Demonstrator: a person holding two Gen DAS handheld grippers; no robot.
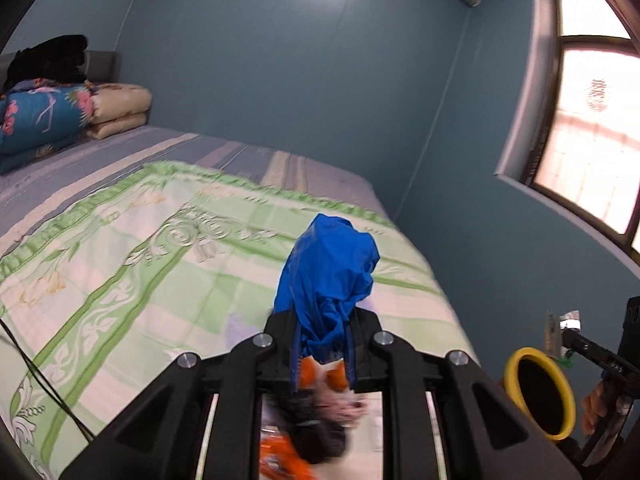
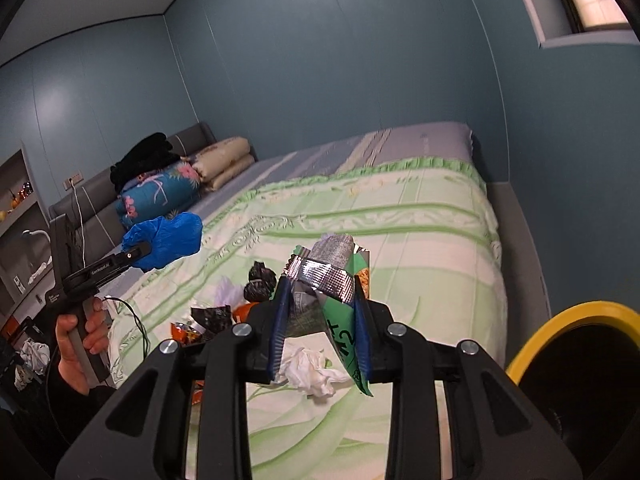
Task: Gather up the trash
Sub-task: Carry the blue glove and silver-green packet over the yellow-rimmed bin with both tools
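My left gripper [image 1: 323, 354] is shut on a crumpled blue plastic bag [image 1: 330, 268] and holds it above the bed; it also shows in the right wrist view [image 2: 166, 240]. My right gripper [image 2: 320, 336] is shut on a green and silver snack wrapper [image 2: 332, 276], lifted off the bed. A yellow-rimmed black bin [image 2: 576, 364] stands at the right, beside the bed; it also shows in the left wrist view [image 1: 540, 392]. On the bed lie a crumpled white tissue [image 2: 308, 372], a black bag [image 2: 260, 284] and orange wrappers [image 2: 186, 332].
The bed [image 2: 420, 220] has a green patterned cover. Folded quilts [image 2: 160, 192] and black clothes [image 2: 144, 156] are piled at its head. A blue wall and a window [image 1: 592, 112] are at the right. A black cable [image 1: 44, 384] crosses the bed's left edge.
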